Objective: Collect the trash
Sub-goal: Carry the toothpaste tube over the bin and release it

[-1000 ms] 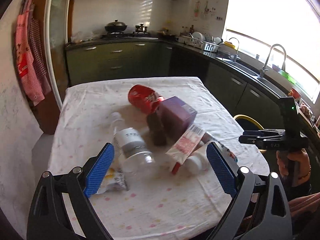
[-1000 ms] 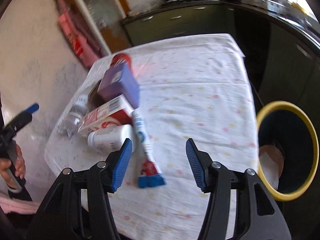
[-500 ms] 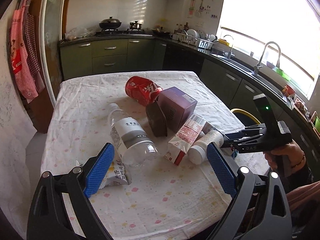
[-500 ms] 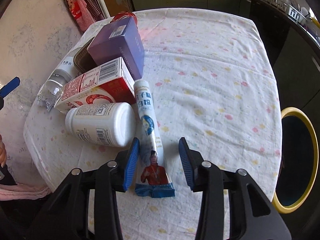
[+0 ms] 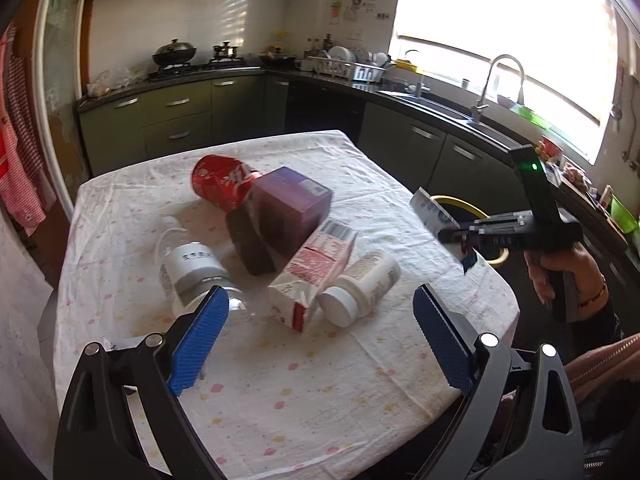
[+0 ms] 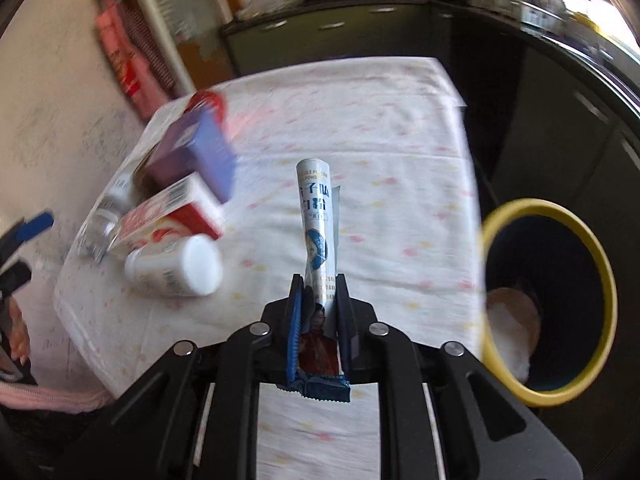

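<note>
Lifted off the tabletop (image 6: 400, 152) since half a second ago, the powder sachet (image 6: 318, 236) is now sticking out from the right gripper (image 6: 320, 300), whose jaws are closing on its lower end. Gripping it there is leaving the long end free to tip into the yellow-rimmed bin (image 6: 600, 280) just beside the table. The left gripper (image 5: 320, 344) is hovering with jaws released over the remaining bottle (image 5: 188, 268), carton (image 5: 316, 268) and jar (image 5: 360, 288), likely lining up its pick.
</note>
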